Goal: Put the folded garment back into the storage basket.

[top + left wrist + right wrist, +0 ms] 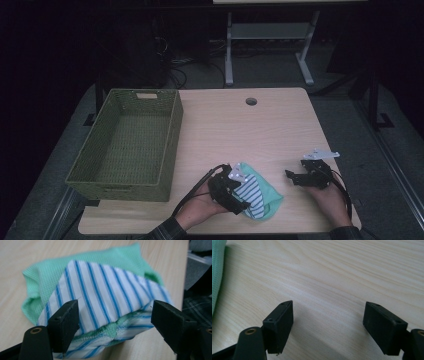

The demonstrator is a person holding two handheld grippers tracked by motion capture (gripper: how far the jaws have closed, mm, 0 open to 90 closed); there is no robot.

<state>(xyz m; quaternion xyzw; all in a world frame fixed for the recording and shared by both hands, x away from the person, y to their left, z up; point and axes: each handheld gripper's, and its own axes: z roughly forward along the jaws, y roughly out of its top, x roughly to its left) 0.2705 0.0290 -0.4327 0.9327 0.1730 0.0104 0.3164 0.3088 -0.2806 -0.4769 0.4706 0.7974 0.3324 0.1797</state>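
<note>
No writing, label or brand legible anywhere. Count: one cloth (257, 195), mint green with a blue-and-white striped part, folded, lying at the table's (240, 130) near edge between the two hands; one green woven basket (127, 142) at the table's left side; two grippers. Left gripper (239, 202) sits at the cloth, jaws spread wide with the striped fold between them, pads not pressing it. Right gripper (295, 176) is well apart to the right, jaws spread over bare wood, holding nothing.
</note>
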